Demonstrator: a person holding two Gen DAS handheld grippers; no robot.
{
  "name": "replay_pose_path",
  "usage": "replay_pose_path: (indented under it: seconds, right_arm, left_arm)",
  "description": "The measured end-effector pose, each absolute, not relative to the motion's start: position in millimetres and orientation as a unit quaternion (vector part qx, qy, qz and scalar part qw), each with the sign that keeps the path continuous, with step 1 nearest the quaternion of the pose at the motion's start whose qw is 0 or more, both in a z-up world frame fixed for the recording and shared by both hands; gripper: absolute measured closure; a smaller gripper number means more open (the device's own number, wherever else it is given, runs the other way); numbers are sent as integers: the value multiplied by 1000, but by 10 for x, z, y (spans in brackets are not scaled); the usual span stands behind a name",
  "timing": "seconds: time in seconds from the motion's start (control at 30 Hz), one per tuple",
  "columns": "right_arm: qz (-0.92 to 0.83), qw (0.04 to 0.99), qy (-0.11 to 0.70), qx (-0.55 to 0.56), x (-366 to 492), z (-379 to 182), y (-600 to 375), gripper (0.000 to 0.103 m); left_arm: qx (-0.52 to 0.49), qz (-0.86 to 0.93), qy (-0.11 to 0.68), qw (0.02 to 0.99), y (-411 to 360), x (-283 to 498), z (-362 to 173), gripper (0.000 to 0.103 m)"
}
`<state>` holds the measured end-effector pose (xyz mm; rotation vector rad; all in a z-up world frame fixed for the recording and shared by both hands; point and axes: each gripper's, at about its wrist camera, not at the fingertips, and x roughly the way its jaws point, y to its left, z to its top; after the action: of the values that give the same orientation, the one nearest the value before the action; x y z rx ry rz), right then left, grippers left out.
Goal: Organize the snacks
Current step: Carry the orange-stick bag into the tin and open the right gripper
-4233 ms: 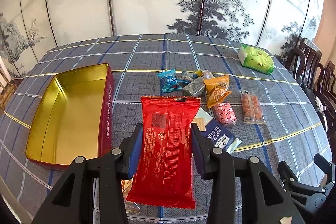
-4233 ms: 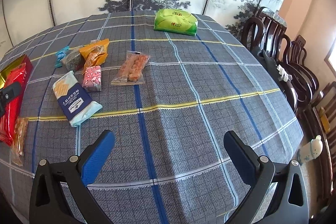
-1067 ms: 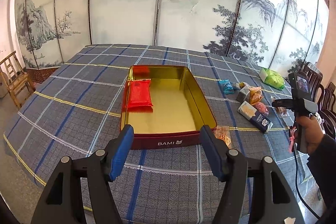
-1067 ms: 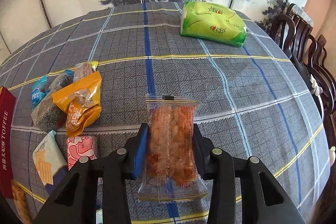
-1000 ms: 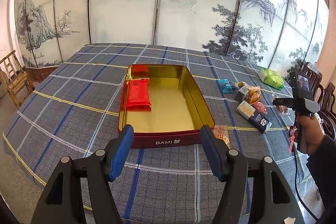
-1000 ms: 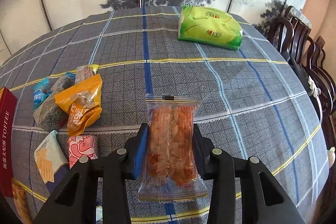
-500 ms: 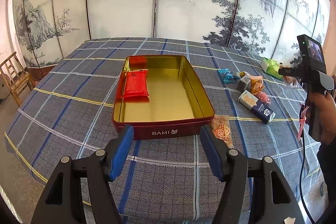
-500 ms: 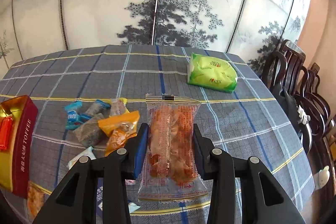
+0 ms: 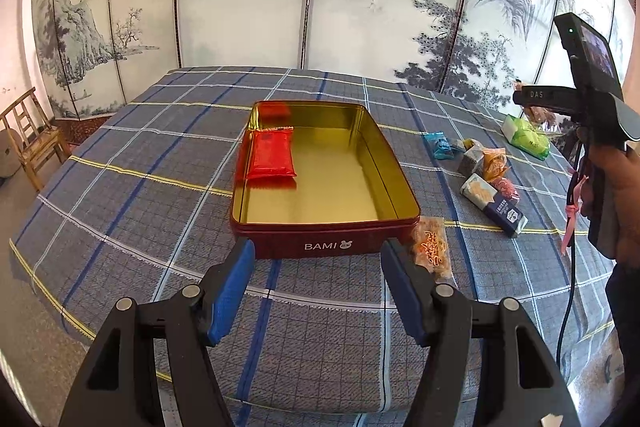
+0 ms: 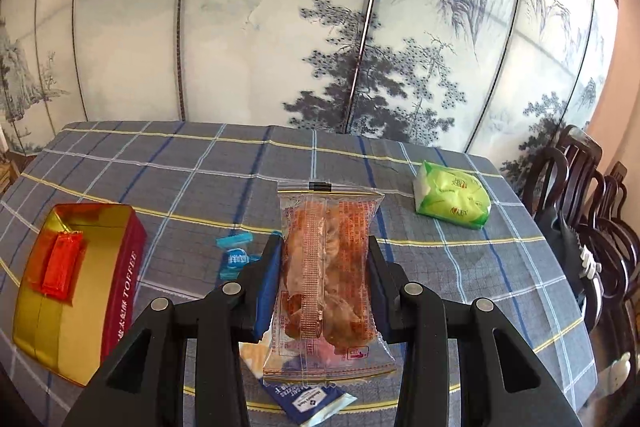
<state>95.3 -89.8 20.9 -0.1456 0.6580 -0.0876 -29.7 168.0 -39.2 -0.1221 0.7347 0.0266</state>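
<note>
Setting: painted folding screen (image 10: pixel 320 39) behind a plaid tabletop (image 9: pixel 168 163).
Right gripper (image 10: pixel 325 281): fingers clamp a clear snack packet (image 10: pixel 326 279) above the tabletop, long axis running near to far.
Left gripper (image 9: pixel 316 291): fingers apart, empty.
Tin (image 9: pixel 320 227): red packet (image 9: pixel 272 155) at its far left, lengthwise.

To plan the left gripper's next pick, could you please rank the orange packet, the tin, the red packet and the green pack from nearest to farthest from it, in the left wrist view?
1. Orange packet: on the cloth, just past the left gripper's right finger.
2. Tin: straight ahead; its near wall is about as close, too close to call.
3. Red packet: inside the tin, far left.
4. Green pack: far right.
</note>
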Motion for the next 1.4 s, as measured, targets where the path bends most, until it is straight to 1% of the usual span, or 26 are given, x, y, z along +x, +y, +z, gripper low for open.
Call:
replay_pose_path:
  seconds: [0.3,0.53,0.83,1.03,1.27,1.4]
  right_arm:
    - [-10,947,310,-84,914,318,-404,63]
    - [37,944,312,-97,912,260,165,63]
    - [95,930,334,-121,908,-4,913,63]
    - [114,916,358,-142,905,-302,1317,62]
    - [121,903,383,-152,910,-610,1525,62]
    - [120,901,390,-151,921,-673,1546,62]
  left_arm:
    - [-74,28,366,927,1851,-326,-441,41]
    - [-80,42,368,925,1991,-388,-496,41]
    - [-102,55,369,922,2266,-517,-585,41]
    - [-113,75,367,920,2528,-598,-656,41]
    - [-128,95,368,916,2765,-659,-723,41]
    - [-131,98,369,915,2805,-657,-739,41]
